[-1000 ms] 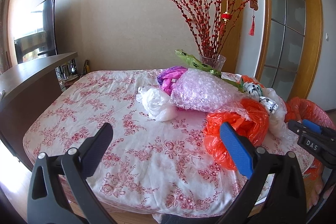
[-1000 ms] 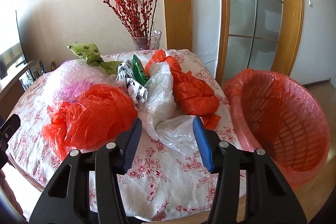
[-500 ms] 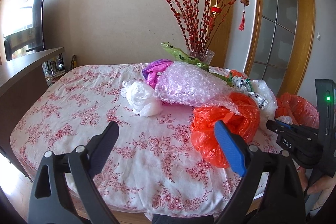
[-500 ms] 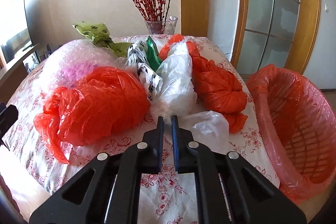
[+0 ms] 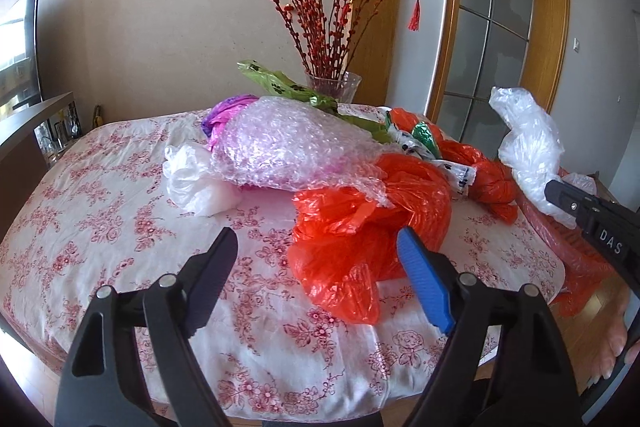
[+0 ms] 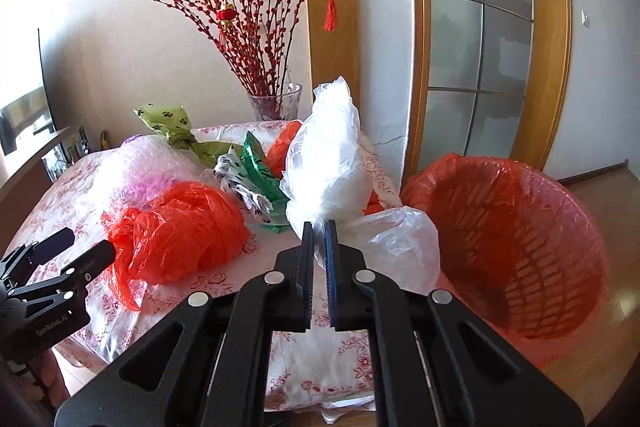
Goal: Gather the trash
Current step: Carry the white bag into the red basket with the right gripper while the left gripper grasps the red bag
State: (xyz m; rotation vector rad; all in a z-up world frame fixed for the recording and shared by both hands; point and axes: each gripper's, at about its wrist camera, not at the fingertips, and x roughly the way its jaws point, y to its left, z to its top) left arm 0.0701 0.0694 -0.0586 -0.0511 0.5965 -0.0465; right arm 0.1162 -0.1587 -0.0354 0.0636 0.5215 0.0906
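Note:
My right gripper [image 6: 319, 231] is shut on a clear white plastic bag [image 6: 332, 163] and holds it up above the table's right edge; the bag also shows in the left wrist view [image 5: 528, 147]. A red-lined trash basket [image 6: 516, 227] stands on the floor right of the table. My left gripper [image 5: 316, 267] is open and empty, low over the near table, facing a crumpled red bag [image 5: 368, 211]. Bubble wrap [image 5: 288, 147], a white bag [image 5: 192, 179], a purple bag [image 5: 224, 115] and a green bag [image 5: 280, 87] lie behind it.
The table has a floral cloth [image 5: 100, 219]. A glass vase [image 5: 334, 87] of red branches stands at the back. A second red bag [image 5: 484, 171] lies at the right. A dark shelf [image 5: 28, 131] is left, a glazed door [image 5: 492, 27] right.
My right gripper closed on the clear white bag and lifted it off the table toward the basket. My left gripper moved forward toward the red bag, still open.

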